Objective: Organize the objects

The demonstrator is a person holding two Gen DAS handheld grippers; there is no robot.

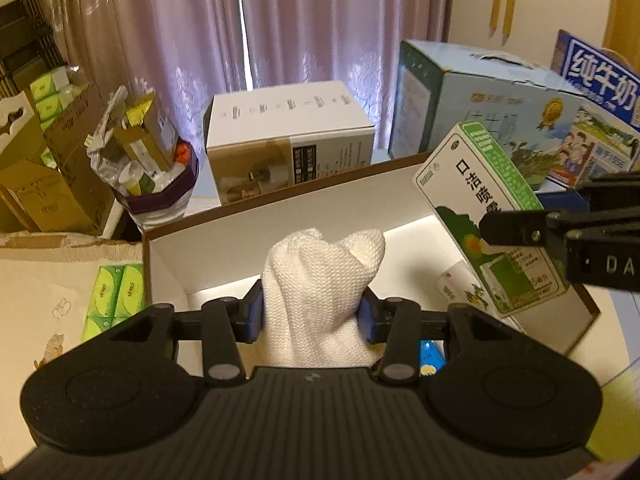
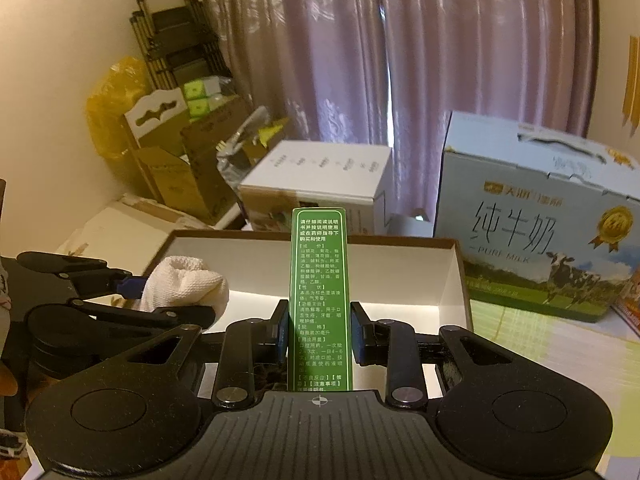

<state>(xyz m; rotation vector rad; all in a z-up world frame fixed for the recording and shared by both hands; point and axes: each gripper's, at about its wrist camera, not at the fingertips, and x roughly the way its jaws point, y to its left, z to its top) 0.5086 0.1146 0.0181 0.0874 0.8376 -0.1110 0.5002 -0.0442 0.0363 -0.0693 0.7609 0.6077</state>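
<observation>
My left gripper (image 1: 312, 316) is shut on a white knitted cloth (image 1: 320, 280) and holds it over the open white-lined cardboard box (image 1: 240, 232). The cloth also shows in the right wrist view (image 2: 184, 284), with the left gripper (image 2: 132, 284) beside it. My right gripper (image 2: 319, 332) is shut on a green and white oral-spray carton (image 2: 320, 292), upright over the same box (image 2: 448, 280). In the left wrist view that carton (image 1: 480, 200) hangs tilted over the box's right side, held by the right gripper (image 1: 520, 232). A small packet (image 1: 460, 284) and a blue item (image 1: 432, 356) lie inside the box.
A white appliance box (image 1: 288, 136) and a blue milk carton case (image 1: 480, 100) stand behind the open box. A bin of rubbish (image 1: 152, 168) and brown cartons (image 1: 48, 168) stand at the left. Green tissue packs (image 1: 116, 300) lie left of the box. Curtains hang behind.
</observation>
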